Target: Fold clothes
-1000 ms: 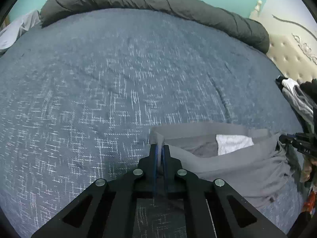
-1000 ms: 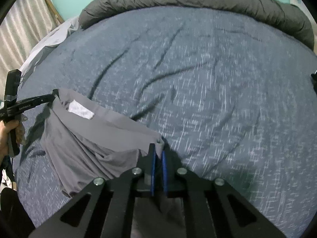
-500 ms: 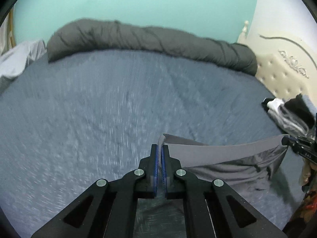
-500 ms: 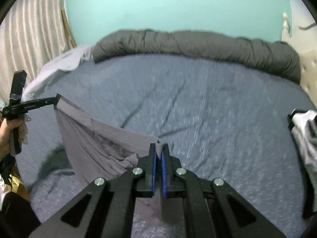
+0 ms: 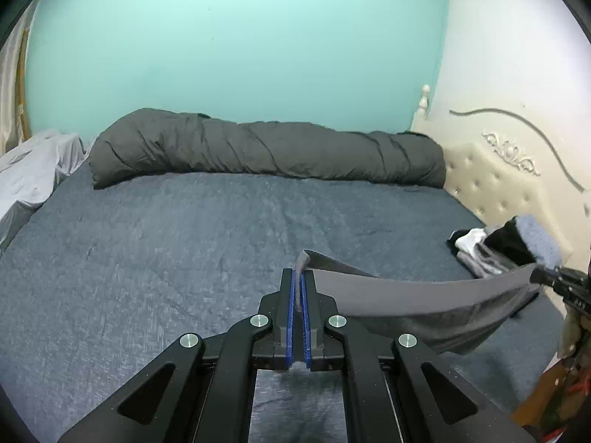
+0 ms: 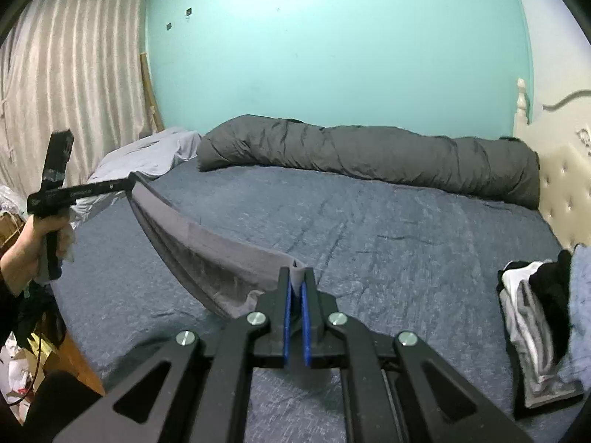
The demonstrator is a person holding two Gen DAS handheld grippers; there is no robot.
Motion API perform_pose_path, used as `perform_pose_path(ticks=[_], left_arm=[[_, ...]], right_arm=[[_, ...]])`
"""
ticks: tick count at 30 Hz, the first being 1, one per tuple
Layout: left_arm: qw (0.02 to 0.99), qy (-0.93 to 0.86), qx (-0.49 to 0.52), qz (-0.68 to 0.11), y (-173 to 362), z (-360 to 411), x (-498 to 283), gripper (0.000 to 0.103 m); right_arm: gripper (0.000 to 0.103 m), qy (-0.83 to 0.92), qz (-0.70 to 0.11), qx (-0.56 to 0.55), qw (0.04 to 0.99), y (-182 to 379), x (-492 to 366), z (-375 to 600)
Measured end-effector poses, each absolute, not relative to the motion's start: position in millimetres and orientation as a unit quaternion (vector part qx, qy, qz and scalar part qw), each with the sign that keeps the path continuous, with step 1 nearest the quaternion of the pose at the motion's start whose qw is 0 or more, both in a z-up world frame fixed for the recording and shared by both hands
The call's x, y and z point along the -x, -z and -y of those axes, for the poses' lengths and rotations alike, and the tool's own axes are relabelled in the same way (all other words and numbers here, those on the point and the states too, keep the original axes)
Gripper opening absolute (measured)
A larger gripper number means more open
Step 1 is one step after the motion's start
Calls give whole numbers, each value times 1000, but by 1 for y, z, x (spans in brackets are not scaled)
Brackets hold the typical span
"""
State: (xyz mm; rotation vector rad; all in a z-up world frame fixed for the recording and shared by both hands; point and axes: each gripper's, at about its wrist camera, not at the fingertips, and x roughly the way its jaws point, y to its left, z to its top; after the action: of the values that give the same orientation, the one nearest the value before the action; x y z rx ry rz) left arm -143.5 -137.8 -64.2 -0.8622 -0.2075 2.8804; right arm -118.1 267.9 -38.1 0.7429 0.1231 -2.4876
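- The left claw [image 5: 297,288] is pinching one end of the grey garment [image 5: 424,295], its blue pads squeezed onto a small bunch of the hem.
- The right claw [image 6: 294,288] is gripping the other end in the same way, a tuft of cloth poking up between its pads.
- The garment is hanging between the two claws above the bed [image 5: 184,240], its top edge pulled into a shallow curve and the rest drooping below; whether the lowest part is touching the bed, I cannot tell.
- To my eye this is the lift-and-spread step, getting the piece open before laying it down.
- Doing it well probably means keeping both claws level with each other and drawing them a bit further apart, so the top edge goes straight rather than sagging.
- The grips are shallow, right at the edge, so a sharp shake could pull the cloth free; a gentle one seems wiser.
- The open middle of the bed, in front of the rolled duvet [image 5: 266,155], looks like the place to lay it.
- It should be kept away from the clothes pile [image 6: 535,317] at the headboard side of the bed.
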Motion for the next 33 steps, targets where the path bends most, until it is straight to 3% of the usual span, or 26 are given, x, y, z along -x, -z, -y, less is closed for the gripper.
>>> perform_pose_path(ticks=[9, 22, 33], left_arm=[[88, -945, 305, 81, 65, 128, 123, 3], [72, -906, 405, 105, 188, 129, 147, 3], [62, -913, 393, 96, 190, 133, 147, 3]], right_arm=[[4, 910, -45, -311, 271, 49, 106, -275], [5, 850, -2, -463, 253, 196, 162, -279], [4, 872, -10, -424, 243, 185, 173, -273]])
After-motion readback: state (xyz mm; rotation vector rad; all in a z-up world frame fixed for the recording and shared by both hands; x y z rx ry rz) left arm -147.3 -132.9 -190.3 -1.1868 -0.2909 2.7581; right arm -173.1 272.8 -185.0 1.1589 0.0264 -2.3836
